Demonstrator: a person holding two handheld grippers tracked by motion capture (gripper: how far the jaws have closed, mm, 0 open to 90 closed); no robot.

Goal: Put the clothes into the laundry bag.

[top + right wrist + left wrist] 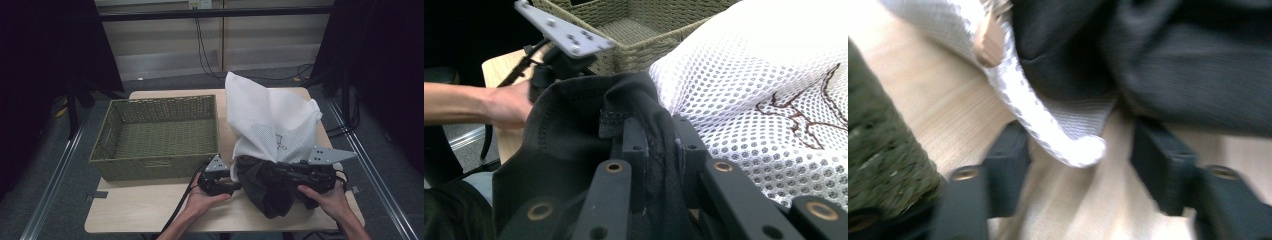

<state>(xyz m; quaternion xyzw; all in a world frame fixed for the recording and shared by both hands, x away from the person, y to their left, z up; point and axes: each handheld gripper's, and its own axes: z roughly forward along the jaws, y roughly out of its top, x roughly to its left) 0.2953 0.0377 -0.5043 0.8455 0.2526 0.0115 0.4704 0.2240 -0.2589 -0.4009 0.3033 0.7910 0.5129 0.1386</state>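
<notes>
We saw a pale wooden bench [150, 210] between dark curtains, bearing a green woven basket [160, 137]. Right tongs [659, 150] pinched black cloth [262, 187] beside the white mesh bag [270, 120]; left tongs [1078, 165] stood spread around its hem.

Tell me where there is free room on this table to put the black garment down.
The woven basket has a bare floor. Bare tabletop runs along the near edge, in front of the basket and left of the left gripper. The right half is crowded: white mesh bag, black garment clamped by the right gripper.
</notes>
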